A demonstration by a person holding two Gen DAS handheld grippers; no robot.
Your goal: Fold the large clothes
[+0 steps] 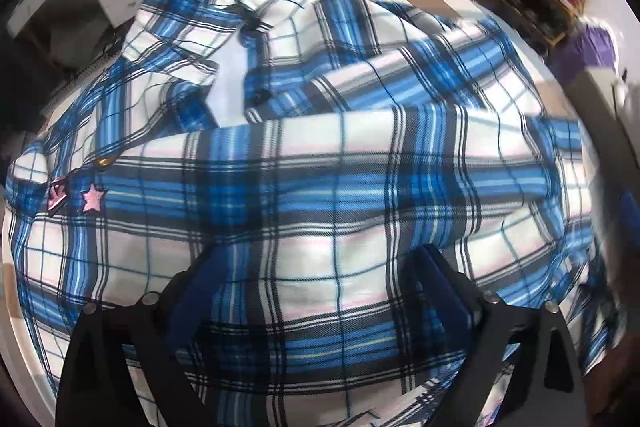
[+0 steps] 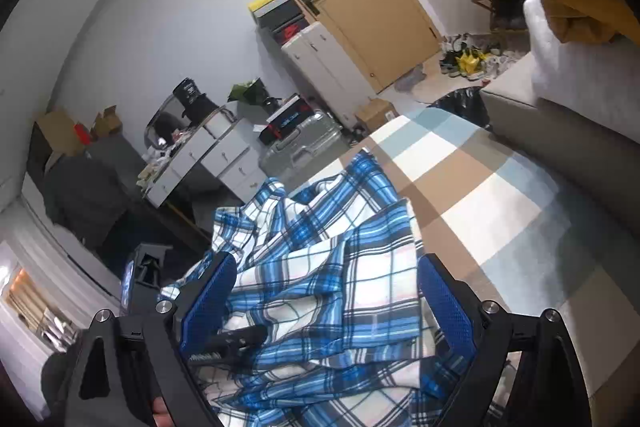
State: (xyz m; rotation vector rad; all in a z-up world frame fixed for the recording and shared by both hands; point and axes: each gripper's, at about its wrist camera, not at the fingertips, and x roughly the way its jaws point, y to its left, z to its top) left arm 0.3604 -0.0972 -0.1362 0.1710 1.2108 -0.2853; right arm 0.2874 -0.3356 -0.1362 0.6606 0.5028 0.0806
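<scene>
Left wrist view puts my left gripper (image 1: 316,283) with its jaws spread wide and nothing pinched, the blue-and-white plaid cotton shirt (image 1: 320,155) lying just under and ahead of them. My right gripper (image 2: 328,291) is likewise spread, hovering above a rumpled edge of the same shirt (I cannot tell whether either finger touches cloth). From the left jaws, the shirt runs away toward its collar (image 1: 188,27), its long axis roughly in line with the fingers; two pink star patches (image 1: 94,199) sit left. It rests on a checked beige, white and pale blue bedcover (image 2: 480,195). I judge the left hand nearer the flat body, the right nearer the loose bunched side.
</scene>
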